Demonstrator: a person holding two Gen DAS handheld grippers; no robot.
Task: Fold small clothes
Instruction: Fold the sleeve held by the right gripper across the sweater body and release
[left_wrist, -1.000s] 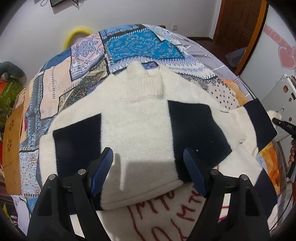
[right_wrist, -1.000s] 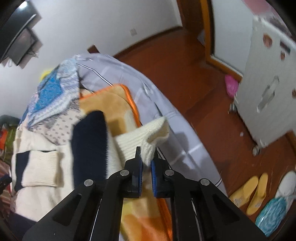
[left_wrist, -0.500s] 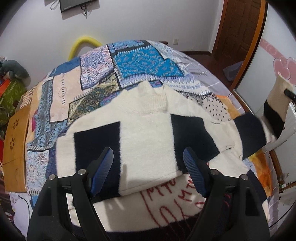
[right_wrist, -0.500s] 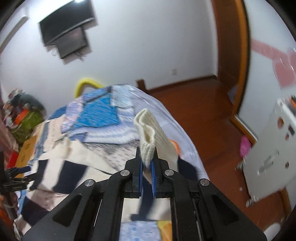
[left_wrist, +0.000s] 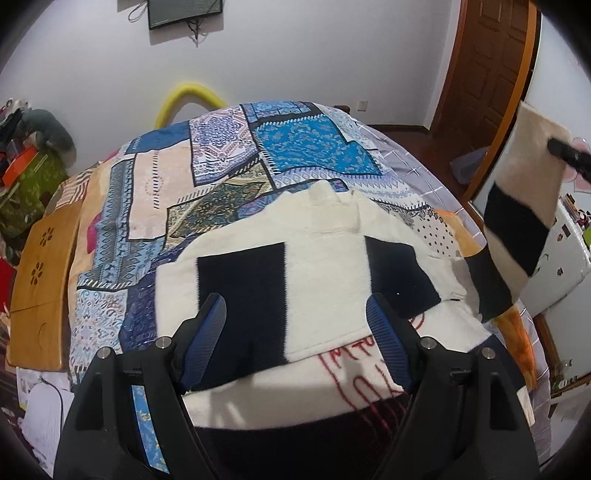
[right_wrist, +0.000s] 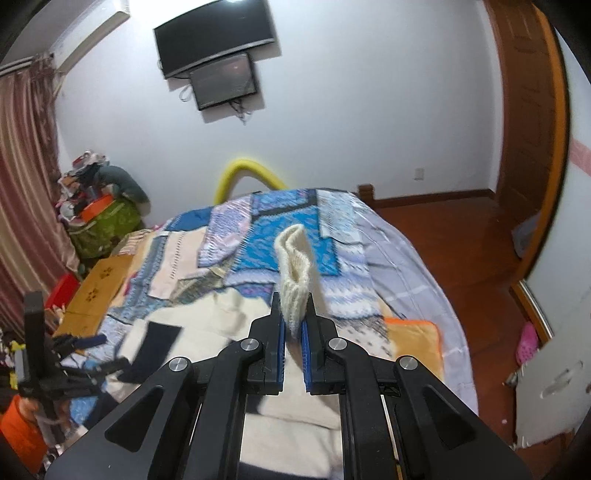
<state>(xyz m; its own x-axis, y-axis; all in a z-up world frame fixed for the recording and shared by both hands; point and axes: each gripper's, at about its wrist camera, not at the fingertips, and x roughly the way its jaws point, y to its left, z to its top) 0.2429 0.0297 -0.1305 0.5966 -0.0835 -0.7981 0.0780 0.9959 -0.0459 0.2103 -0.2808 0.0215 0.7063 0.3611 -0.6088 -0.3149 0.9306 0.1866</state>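
The left gripper (left_wrist: 295, 341) hangs above the bed with its jaws spread wide and nothing between them; its blue pads (left_wrist: 207, 334) frame the sweater (left_wrist: 321, 269) below without touching it. In the left wrist view the cream and navy sweater lies face down on the patchwork quilt (left_wrist: 221, 173), collar toward the far wall, one sleeve already folded in over the back as a dark block. Its lower hem rests on a cream blanket with red lettering (left_wrist: 354, 373). At the right edge the other sleeve (left_wrist: 517, 221) is lifted off the bed, stretched up to the dark tip of the right gripper (left_wrist: 565, 151).

In the right wrist view the right gripper (right_wrist: 293, 328) is closed tight on the ribbed cream cuff (right_wrist: 293, 273), which stands up out of the pads. The sweater body (right_wrist: 207, 325) lies below and to the left, and the left gripper (right_wrist: 85, 354) shows at the left edge beside it.

The risk, as I judge it, is drag: nothing pins the body, so a pull across on the raised sleeve could slide the whole sweater, undo the folded sleeve or rumple the shoulder. The cuff is also held only by a narrow bite, so a quick swing could slip it free and drop the sleeve crooked.
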